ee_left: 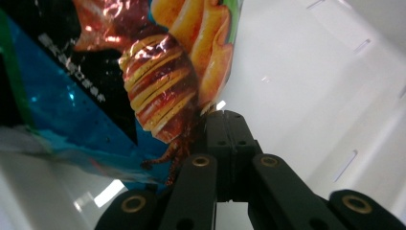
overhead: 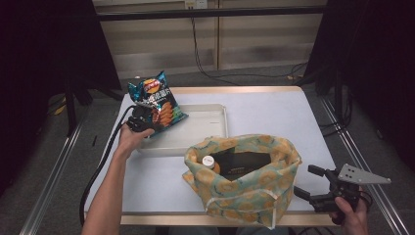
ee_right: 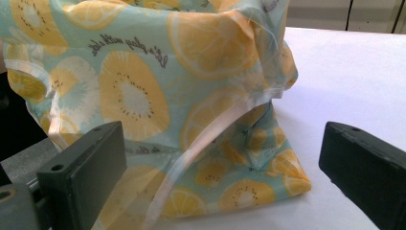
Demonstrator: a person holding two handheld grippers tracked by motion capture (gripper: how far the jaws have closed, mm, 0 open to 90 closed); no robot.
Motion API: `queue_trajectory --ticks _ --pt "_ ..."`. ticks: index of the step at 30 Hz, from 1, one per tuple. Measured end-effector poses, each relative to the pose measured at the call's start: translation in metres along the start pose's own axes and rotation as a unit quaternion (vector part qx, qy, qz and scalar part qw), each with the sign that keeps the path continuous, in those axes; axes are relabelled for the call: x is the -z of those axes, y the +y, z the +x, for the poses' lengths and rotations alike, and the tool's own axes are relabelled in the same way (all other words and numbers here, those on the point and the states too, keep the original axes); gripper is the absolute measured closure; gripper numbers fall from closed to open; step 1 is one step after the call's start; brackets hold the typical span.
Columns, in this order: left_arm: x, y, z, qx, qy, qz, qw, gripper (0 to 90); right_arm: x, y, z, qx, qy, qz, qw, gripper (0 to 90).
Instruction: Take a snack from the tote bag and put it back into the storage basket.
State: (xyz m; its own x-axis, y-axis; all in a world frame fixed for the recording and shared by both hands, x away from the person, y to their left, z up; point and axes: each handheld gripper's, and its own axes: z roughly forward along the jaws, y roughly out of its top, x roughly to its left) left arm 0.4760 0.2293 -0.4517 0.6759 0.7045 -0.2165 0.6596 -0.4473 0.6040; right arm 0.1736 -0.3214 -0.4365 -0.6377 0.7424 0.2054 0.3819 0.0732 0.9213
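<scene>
Left gripper point(overhead: 142, 120) clamped on chip bag point(overhead: 157, 100) edge over white tray point(overhead: 205, 128), right gripper point(overhead: 313, 183) jaws wide apart, empty, beside fruit-print bag point(overhead: 244, 188) w/ bottle point(overhead: 210, 162) inside

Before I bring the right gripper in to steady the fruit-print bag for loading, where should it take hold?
Probably the upright rim of the fruit-print bag on its near right side, coming level from the right. The right gripper is open beside it, and the cloth edge there stands up thin and free.

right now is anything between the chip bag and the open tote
Nothing visible. The chip bag, clamped in the left gripper, is above the white tray; only the tray's near rim and bare table lie before the tote, whose mouth gapes open.
</scene>
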Motion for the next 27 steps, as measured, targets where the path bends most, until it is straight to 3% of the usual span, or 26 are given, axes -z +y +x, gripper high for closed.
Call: queue_trajectory --ticks 3,5,10,11,15,18,20,22,23,24,27 --pt "-0.001 -0.002 0.003 0.001 0.008 0.013 0.9999 90.0 0.000 0.000 0.000 -0.003 0.000 -0.001 1.0000 1.9" --pt "-0.002 -0.004 0.006 0.015 0.002 0.006 0.9999 90.0 0.000 0.000 0.000 0.001 0.001 0.000 1.0000 1.9" --pt "-0.003 -0.005 0.013 0.011 0.019 0.025 0.9995 90.0 0.000 0.000 0.000 0.001 0.001 0.001 1.0000 1.9" --pt "-0.004 -0.005 0.013 0.020 0.019 0.017 0.9995 90.0 0.000 0.000 0.000 0.000 0.001 0.000 1.0000 1.9" --pt "-0.003 -0.003 0.018 0.006 0.021 0.032 0.9992 90.0 -0.001 0.000 -0.001 0.001 0.000 0.001 1.0000 1.9" --pt "-0.006 -0.005 0.015 0.038 0.024 0.016 0.9989 90.0 0.000 0.000 0.000 0.001 0.000 0.000 1.0000 1.9" --pt "-0.003 -0.008 0.018 0.024 0.022 0.028 0.9991 90.0 0.001 0.000 0.000 0.001 0.000 0.000 1.0000 1.9" --pt "-0.002 -0.011 0.017 0.035 0.025 0.018 0.9989 89.5 0.001 -0.001 0.000 -0.001 -0.001 0.000 1.0000 1.9" --pt "0.002 -0.013 0.019 0.016 0.017 0.031 0.9993 89.2 0.001 -0.001 -0.001 -0.001 -0.001 0.000 1.0000 1.9" --pt "0.003 -0.014 0.017 0.029 0.021 0.021 0.9991 89.1 0.001 -0.001 -0.001 -0.001 -0.001 -0.001 1.0000 1.9" --pt "0.008 -0.016 0.018 0.026 0.020 0.022 0.9992 89.1 0.001 -0.001 0.000 0.001 0.000 0.001 1.0000 1.9"
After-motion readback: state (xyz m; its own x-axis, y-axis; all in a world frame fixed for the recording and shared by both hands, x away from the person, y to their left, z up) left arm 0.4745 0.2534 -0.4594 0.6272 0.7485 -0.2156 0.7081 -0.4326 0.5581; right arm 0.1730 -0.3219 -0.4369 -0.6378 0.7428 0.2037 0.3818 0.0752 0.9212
